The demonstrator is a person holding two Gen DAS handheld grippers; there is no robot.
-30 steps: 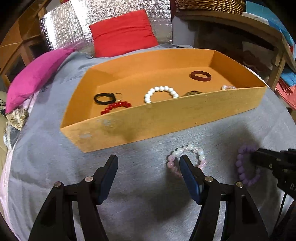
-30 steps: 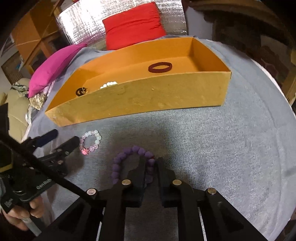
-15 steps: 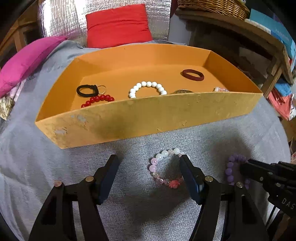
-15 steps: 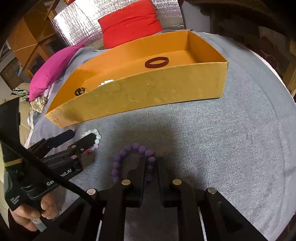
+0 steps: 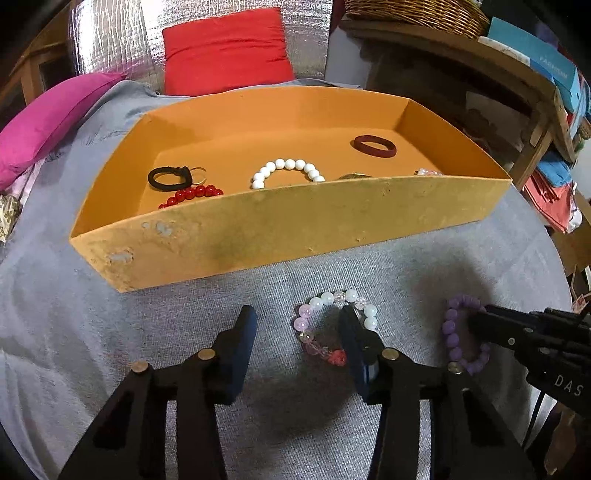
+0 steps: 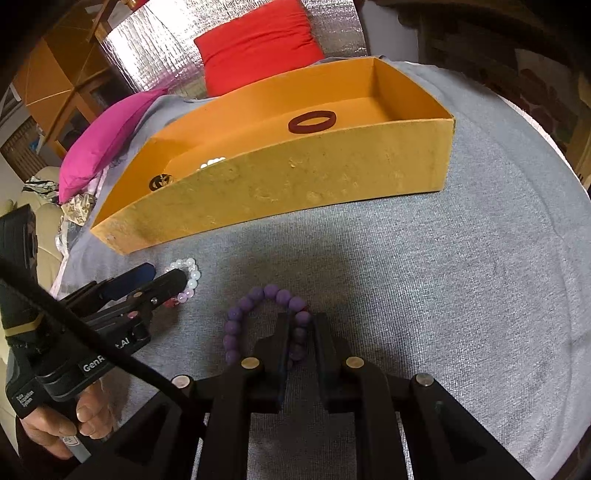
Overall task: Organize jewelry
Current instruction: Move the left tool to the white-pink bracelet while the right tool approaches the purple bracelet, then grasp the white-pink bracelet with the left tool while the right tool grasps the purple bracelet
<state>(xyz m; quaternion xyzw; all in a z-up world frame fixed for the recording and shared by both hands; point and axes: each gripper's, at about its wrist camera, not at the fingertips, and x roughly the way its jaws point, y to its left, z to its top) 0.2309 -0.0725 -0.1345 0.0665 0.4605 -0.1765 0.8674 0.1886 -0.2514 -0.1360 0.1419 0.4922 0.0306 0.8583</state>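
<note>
An orange tray [image 5: 280, 232] on the grey cloth holds a white bead bracelet [image 5: 286, 171], a red bead bracelet [image 5: 190, 195], a black band [image 5: 168, 178] and a dark red ring [image 5: 375, 146]. A pink-and-white bead bracelet [image 5: 325, 325] lies in front of it. My left gripper [image 5: 297, 328] is open, its right finger inside the bracelet's loop. My right gripper [image 6: 300, 325] is shut on the right side of a purple bead bracelet [image 6: 258, 314], which rests on the cloth and also shows in the left wrist view [image 5: 452, 332].
A red cushion [image 5: 225, 48] and a pink cushion [image 5: 48, 122] lie behind the tray against a silver panel. A wooden shelf with a basket [image 5: 417, 14] stands at the back right. Grey cloth [image 6: 461, 280] spreads to the right of the bracelets.
My left gripper has shifted left and forward, so the pink-and-white bracelet now sits around its right finger. My right gripper stays shut on the purple bracelet.
</note>
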